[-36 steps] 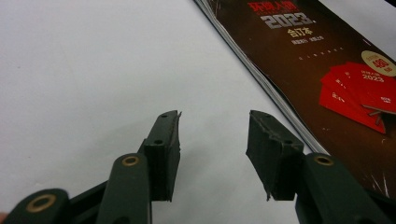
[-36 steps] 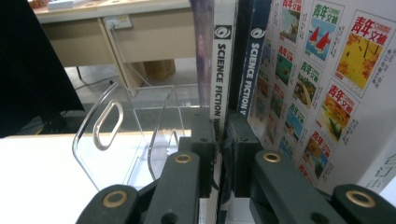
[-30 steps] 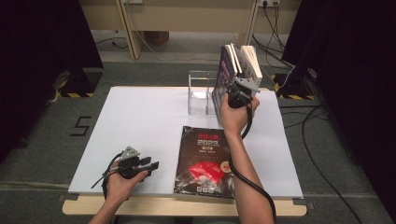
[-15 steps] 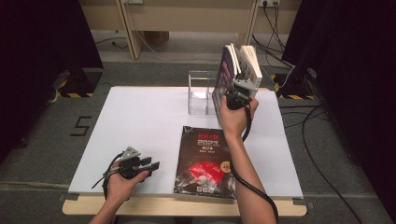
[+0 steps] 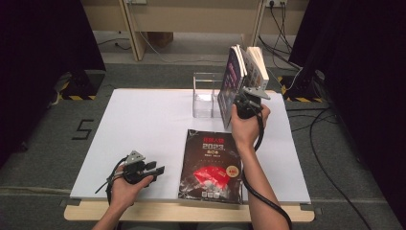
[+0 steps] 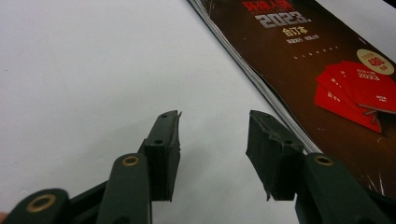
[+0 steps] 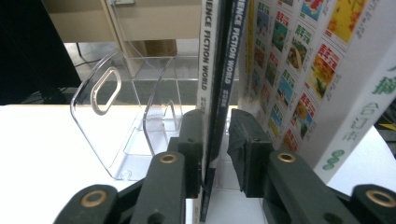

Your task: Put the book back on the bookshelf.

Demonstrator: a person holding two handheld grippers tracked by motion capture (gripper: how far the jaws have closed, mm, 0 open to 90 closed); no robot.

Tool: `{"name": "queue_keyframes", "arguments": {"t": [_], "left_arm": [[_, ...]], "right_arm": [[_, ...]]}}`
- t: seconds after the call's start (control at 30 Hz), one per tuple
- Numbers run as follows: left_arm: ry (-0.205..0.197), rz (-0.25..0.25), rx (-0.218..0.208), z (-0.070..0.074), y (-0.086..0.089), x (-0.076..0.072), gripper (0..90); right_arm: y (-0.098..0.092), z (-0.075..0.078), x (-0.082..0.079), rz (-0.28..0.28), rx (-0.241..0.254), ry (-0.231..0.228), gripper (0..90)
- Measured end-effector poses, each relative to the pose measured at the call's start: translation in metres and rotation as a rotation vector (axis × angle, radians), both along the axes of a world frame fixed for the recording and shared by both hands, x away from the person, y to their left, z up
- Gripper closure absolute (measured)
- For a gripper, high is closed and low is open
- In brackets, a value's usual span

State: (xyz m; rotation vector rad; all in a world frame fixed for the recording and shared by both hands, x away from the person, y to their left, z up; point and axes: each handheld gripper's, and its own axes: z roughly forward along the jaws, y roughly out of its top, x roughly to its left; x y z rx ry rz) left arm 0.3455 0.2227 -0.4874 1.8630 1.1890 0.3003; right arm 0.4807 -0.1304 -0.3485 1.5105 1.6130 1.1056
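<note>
Two thin magazines (image 7: 215, 56) marked Science Fiction World stand upright in a clear acrylic rack (image 7: 116, 121), with a thick book (image 7: 299, 70) with colourful small covers leaning beside them. My right gripper (image 7: 217, 126) has its jaws either side of the magazines' spines. The jaws have just been opening: the left pad lies against the spines and the right pad stands off them. From above, this gripper (image 5: 238, 99) is level with the upright magazines (image 5: 230, 81). My left gripper (image 5: 155, 168) rests open and empty by a dark 2023 magazine (image 5: 210, 165) lying flat.
The white table (image 5: 143, 124) has the rack (image 5: 206, 96) at its far edge. In the left gripper view, open jaws (image 6: 212, 140) hover over bare white surface, the flat magazine (image 6: 327, 60) just to their right. Cables and dark curtains surround the table.
</note>
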Motion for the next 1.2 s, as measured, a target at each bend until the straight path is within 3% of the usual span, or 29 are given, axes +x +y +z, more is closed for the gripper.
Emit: {"name": "queue_keyframes", "arguments": {"t": [0.5,0.93,1.2], "left_arm": [[0.0,-0.013,-0.003,0.0,-0.003,0.001,53.2],[0.0,-0.007,-0.001,0.0,-0.001,0.002,53.3],[0.0,-0.005,-0.001,0.0,-0.001,0.001,53.2]], "right_arm": [[-0.003,-0.005,-0.005,0.047,0.051,0.032,83.8],[0.0,-0.016,0.006,0.051,0.032,0.073,87.7],[-0.001,-0.014,0.012,0.045,0.031,0.073,87.7]]}}
